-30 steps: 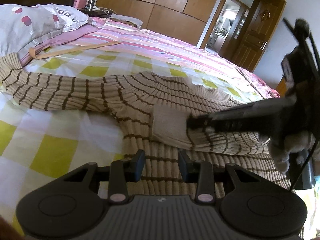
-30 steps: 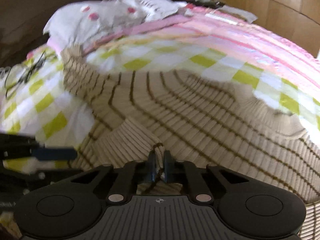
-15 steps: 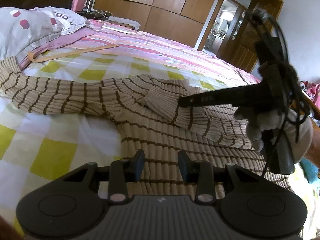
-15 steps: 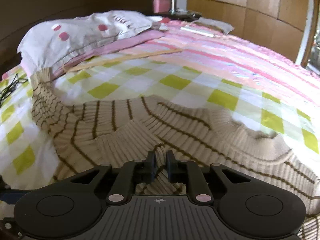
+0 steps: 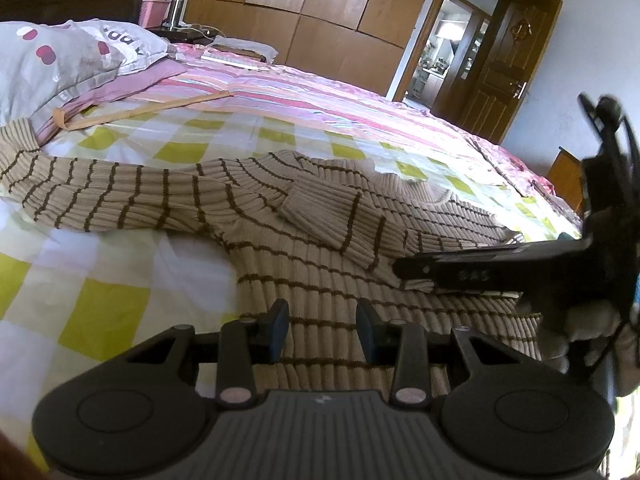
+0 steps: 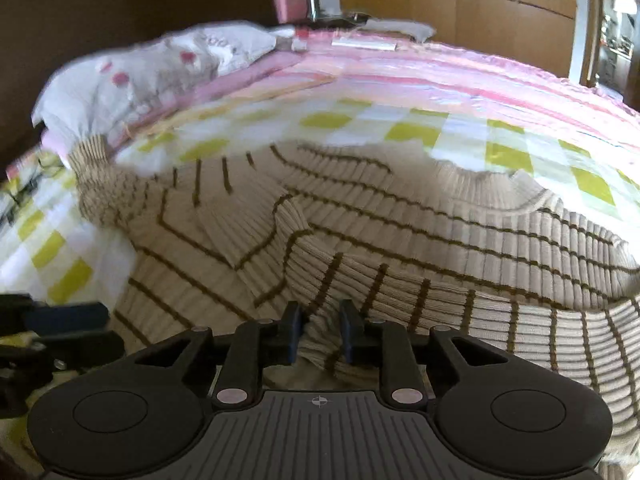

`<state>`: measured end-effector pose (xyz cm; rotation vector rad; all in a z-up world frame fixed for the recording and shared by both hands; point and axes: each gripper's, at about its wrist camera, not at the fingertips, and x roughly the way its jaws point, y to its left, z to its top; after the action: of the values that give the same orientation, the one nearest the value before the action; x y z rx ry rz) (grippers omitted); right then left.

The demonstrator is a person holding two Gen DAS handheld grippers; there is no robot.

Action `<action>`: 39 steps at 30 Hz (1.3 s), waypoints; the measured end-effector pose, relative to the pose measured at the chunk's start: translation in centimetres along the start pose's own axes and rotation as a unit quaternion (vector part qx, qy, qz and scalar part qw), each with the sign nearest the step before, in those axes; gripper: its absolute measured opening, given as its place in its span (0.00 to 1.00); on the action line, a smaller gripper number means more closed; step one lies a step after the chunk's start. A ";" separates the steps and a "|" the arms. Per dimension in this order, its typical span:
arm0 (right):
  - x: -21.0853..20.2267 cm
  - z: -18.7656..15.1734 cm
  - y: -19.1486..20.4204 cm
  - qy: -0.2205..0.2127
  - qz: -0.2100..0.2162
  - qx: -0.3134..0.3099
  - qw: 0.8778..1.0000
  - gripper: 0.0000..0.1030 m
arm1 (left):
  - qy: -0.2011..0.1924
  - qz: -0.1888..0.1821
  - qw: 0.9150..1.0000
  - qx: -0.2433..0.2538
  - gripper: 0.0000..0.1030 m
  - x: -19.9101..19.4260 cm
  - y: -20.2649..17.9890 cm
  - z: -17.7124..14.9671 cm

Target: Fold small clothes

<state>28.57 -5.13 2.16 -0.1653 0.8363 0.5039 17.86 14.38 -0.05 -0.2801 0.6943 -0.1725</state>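
Left wrist view: a beige sweater (image 5: 304, 240) with thin brown stripes lies spread on the bed (image 5: 100, 280), which is covered by a yellow-and-white checked sheet. One sleeve (image 5: 100, 192) stretches to the left edge of the frame; the other sleeve (image 5: 340, 216) is folded across the chest, its plain cuff resting at centre frame. The left gripper (image 5: 322, 330) hovers low over the lower body of the sweater at the bottom centre; its fingers stand apart with only flat fabric seen between them, and nothing is clamped. At the right edge, a gloved hand (image 5: 580, 328) holds the right gripper (image 5: 404, 270), whose dark fingers point leftward over the folded sleeve.

Right wrist view: the same sweater (image 6: 400, 240) fills the middle and lower frame, partly motion-blurred. The right gripper (image 6: 320, 332) sits at bottom centre with a raised fold of the sleeve (image 6: 324, 344) between its fingers; the jaws are opening, and a narrow gap shows between the pads and the fabric. The left gripper (image 6: 72, 316) appears at the lower left edge.

Background: a grey pillow (image 5: 60, 60) with red spots lies at the upper left, a pink striped blanket (image 5: 320, 100) covers the far side of the bed, and a wooden wardrobe (image 5: 320, 8) and a wooden door (image 5: 500, 80) occupy the upper frame.
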 end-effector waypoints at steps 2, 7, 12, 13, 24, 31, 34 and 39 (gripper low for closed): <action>-1.2 0.1 -0.3 -0.020 -0.001 0.010 1.000 0.21 | 0.000 -0.001 1.000 0.001 0.41 0.0 0.0 0.0; -4.5 -1.0 -2.5 -0.063 -0.039 0.038 0.997 0.21 | -0.005 -0.001 1.000 -0.005 0.41 -0.2 0.3 0.2; -3.3 -3.0 -3.8 -0.011 -0.084 0.044 0.995 0.22 | -0.006 0.007 1.000 -0.003 0.41 -0.2 0.4 0.2; -3.5 -3.1 -3.5 -0.016 -0.087 0.037 0.995 0.22 | -0.006 0.009 1.000 -0.003 0.41 -0.2 0.4 0.2; -1.7 0.1 3.8 -0.045 -0.005 -0.055 0.997 0.24 | -0.027 0.026 0.999 -0.020 0.41 -1.6 1.9 0.5; 2.8 2.2 7.0 -0.052 -0.009 -0.108 0.993 0.32 | -0.033 0.039 0.998 -0.036 0.41 -2.5 3.5 -0.2; 3.6 2.5 6.7 -0.040 0.000 -0.100 0.994 0.30 | -0.033 0.038 0.997 -0.050 0.41 -2.0 4.2 -0.3; 2.9 2.1 7.2 -0.030 0.008 -0.106 0.994 0.06 | -0.039 0.029 0.997 -0.057 0.41 -1.8 5.0 -0.4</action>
<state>28.09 2.93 1.80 -0.3375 0.7247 0.6090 16.58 19.48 -0.79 -0.3739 0.6351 -0.0659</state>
